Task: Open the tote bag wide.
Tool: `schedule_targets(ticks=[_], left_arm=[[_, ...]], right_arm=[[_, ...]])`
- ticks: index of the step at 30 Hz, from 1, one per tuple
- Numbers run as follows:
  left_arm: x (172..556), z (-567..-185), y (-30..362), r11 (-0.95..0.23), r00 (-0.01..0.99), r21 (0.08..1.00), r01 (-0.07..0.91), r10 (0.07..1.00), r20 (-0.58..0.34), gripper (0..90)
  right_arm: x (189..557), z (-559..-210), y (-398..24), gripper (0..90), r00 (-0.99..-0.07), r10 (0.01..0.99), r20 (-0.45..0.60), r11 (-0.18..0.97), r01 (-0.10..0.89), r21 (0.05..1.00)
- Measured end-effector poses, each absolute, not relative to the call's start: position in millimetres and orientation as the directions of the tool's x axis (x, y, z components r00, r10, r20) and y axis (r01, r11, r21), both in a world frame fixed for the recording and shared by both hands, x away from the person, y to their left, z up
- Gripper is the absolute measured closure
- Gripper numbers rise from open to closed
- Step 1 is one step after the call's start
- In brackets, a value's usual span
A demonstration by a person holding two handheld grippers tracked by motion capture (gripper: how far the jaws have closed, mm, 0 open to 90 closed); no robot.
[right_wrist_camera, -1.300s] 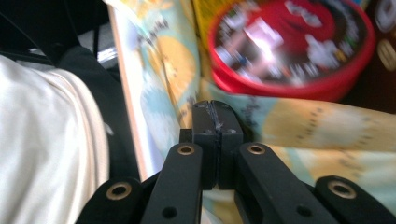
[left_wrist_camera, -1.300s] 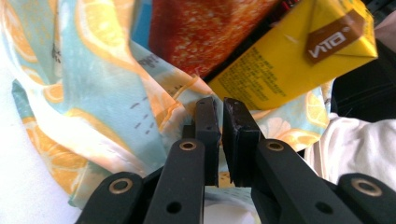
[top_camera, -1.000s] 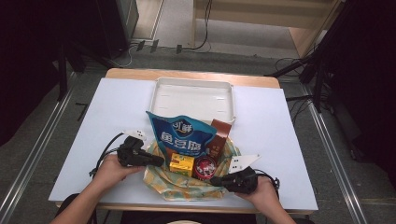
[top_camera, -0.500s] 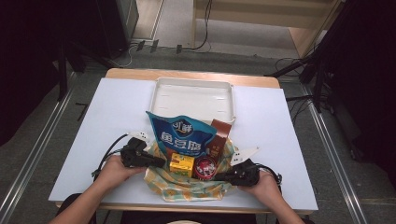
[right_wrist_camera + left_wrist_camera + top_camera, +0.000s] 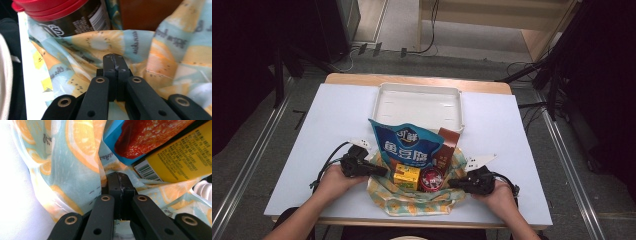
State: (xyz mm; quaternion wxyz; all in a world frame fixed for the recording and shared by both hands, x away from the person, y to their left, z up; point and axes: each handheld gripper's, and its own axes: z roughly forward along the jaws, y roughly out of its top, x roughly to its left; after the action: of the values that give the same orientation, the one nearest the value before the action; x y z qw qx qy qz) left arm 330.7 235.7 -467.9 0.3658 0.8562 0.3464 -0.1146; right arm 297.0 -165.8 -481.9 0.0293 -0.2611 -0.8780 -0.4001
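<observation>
A fruit-print cloth [image 5: 412, 206] lies bunched at the table's near edge around several snacks: a blue pouch [image 5: 412, 145], a yellow box [image 5: 406, 176], a red-lidded can [image 5: 431, 179] and a brown box [image 5: 446, 148]. My left gripper [image 5: 383, 171] is shut on the cloth's left edge. In the left gripper view the gripper [image 5: 121, 177] pinches the fabric [image 5: 70, 157] below the yellow box [image 5: 180, 157]. My right gripper [image 5: 452, 184] is shut on the right edge. In the right gripper view the gripper [image 5: 115, 58] clamps the cloth [image 5: 100, 45] under the can [image 5: 65, 15].
A shallow white tray [image 5: 384, 107] stands just behind the bundle at the table's middle back. White table surface [image 5: 327, 125] spreads to both sides. Cables trail from both grippers toward the near edge.
My right gripper has crept a little to the right and farther from the near edge, taking the cloth's edge with it. The left hand has hardly moved.
</observation>
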Motion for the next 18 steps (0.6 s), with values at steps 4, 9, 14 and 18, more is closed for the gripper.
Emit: schedule_targets(ticks=[4, 9, 14, 18], left_arm=[[327.2, -462.7, 235.2, -0.521, 0.753, 0.546, 0.656, 0.492, -0.436, 90.0], [323.6, -452.0, 238.5, -0.503, 0.761, 0.575, 0.646, 0.484, -0.432, 90.0], [325.2, -436.9, 245.5, -0.475, 0.763, 0.604, 0.64, 0.484, -0.428, 90.0], [330.2, -429.5, 252.5, -0.446, 0.749, 0.611, 0.655, 0.492, -0.444, 90.0]], right_arm=[[294.9, -477.8, -164.6, 90.0, -0.861, 0.431, 0.27, 0.549, 0.488, 0.678], [294.1, -461.5, -170.0, 90.0, -0.832, 0.458, 0.313, 0.498, 0.532, 0.685], [295.5, -446.6, -176.5, 90.0, -0.834, 0.469, 0.29, 0.459, 0.511, 0.727], [301.4, -436.9, -184.2, 90.0, -0.821, 0.493, 0.289, 0.428, 0.518, 0.741]])
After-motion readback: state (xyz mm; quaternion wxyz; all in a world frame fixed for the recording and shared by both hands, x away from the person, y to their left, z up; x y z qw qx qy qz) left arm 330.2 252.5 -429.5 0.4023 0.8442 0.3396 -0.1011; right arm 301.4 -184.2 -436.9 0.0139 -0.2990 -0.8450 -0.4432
